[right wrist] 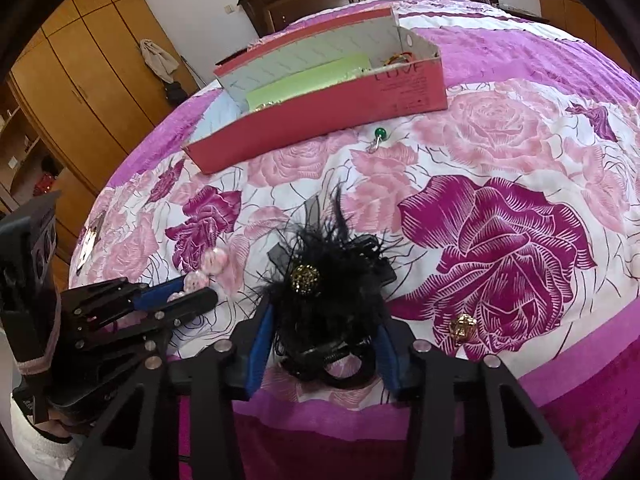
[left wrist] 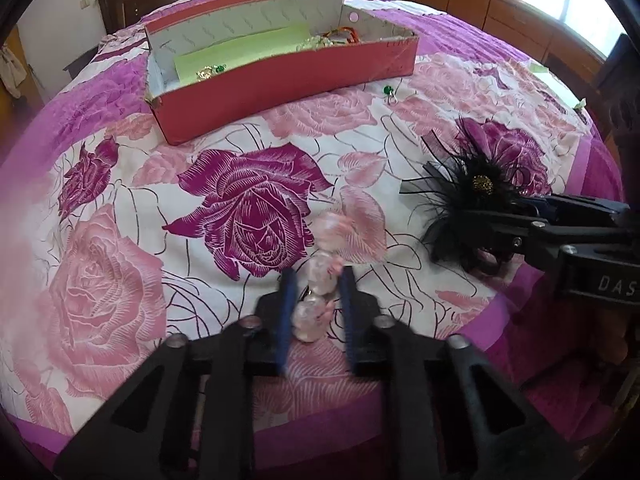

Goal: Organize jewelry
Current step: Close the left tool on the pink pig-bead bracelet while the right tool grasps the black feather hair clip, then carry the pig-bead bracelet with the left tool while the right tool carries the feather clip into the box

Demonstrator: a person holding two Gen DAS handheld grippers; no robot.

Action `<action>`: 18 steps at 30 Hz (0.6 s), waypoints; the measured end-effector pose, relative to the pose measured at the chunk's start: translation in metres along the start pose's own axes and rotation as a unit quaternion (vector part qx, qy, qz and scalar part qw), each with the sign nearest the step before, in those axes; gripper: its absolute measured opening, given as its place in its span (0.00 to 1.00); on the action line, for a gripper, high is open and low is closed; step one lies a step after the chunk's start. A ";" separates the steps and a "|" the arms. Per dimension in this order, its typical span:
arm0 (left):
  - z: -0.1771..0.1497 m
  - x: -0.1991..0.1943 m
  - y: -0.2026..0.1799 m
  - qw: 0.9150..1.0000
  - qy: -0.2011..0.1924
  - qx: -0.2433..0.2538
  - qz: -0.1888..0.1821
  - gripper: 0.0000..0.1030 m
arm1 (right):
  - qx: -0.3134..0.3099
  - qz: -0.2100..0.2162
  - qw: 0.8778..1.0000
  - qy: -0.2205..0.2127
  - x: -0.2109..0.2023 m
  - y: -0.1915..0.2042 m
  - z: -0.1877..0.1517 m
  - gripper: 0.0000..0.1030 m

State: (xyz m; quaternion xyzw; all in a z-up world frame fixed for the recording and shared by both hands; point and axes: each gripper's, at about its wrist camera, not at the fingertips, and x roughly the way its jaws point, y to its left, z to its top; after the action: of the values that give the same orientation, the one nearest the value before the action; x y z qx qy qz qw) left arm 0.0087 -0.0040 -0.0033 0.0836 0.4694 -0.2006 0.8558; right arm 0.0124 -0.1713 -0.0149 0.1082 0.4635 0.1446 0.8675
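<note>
Beads (left wrist: 318, 292), pink and pearly, are lying in a string on the rose-print bed (left wrist: 120, 200), and I am closing my left hand-held gripper (left wrist: 320, 280) narrowly on them. My right hand-held gripper (right wrist: 326, 328) is sitting half open around a black feather clip (right wrist: 324, 280), pads not clearly pressing. Beyond, a red box (left wrist: 288, 92) is holding other jewelry, a green earring (left wrist: 388, 92) lying just beside it.
</note>
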 end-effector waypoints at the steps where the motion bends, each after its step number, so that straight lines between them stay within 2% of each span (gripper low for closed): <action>1: 0.000 -0.001 0.001 1.000 -0.001 -0.004 -0.002 0.10 | 0.001 0.002 1.000 -0.003 -0.001 0.000 0.000 0.43; 7: 0.001 -0.009 0.003 1.000 -0.015 -0.014 -0.004 0.09 | 0.005 0.007 1.000 -0.016 -0.009 -0.001 0.001 0.42; 18: 0.005 -0.030 0.013 0.996 -0.055 -0.063 -0.013 0.09 | 0.012 0.020 0.998 -0.064 -0.034 -0.004 0.005 0.42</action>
State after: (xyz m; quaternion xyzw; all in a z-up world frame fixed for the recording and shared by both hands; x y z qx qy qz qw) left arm 0.0037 0.0143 0.0243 0.0123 0.4341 -0.1858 0.8814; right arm -0.0010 -0.1870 0.0127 0.1372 0.4067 0.1487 0.8909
